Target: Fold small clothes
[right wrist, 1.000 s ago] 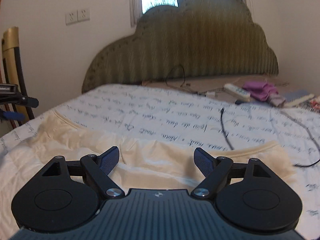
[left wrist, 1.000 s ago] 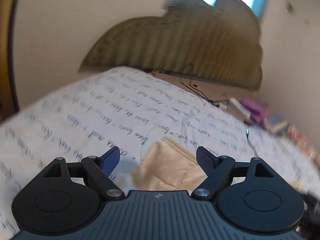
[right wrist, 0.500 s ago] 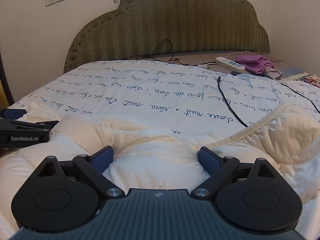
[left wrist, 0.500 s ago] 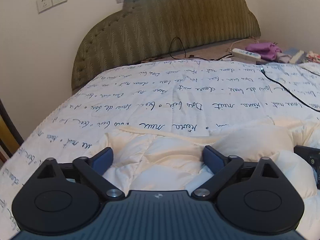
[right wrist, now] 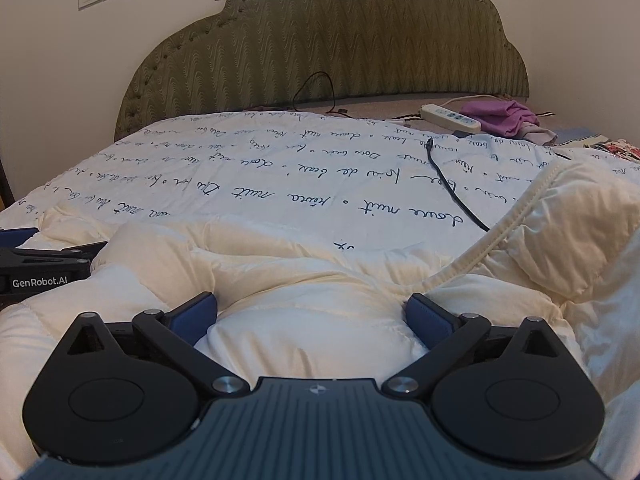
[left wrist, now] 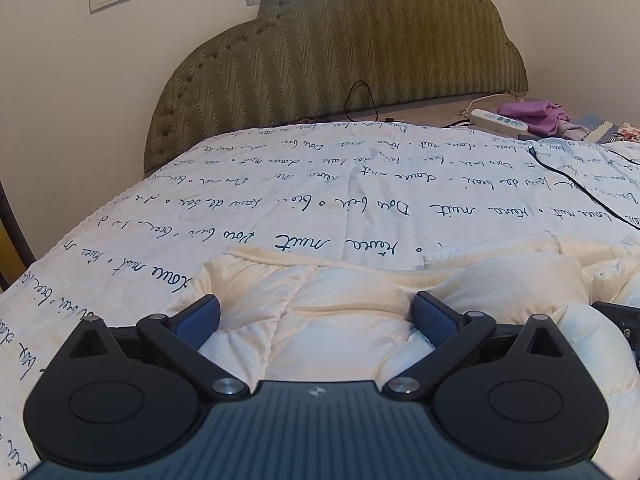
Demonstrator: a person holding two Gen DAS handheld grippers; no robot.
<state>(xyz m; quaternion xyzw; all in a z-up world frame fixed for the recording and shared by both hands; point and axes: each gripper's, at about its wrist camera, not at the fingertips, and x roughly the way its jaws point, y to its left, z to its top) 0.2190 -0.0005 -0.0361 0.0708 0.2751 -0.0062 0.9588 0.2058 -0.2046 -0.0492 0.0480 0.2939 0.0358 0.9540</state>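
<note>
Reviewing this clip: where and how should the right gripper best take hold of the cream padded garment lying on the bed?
Probably the ribbed trim edge of the cream padded garment, rising right of the right gripper. It is a thin, firm band standing off the puffy quilting, so the jaws, which have just been opening and stand wide, could close across it from the near side, whereas the bulging panel between them would squash.

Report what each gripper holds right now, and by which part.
Nothing is held. The left gripper and right gripper have just been opening; both stand wide, with the cream padded garment bulging between the jaws.
</note>
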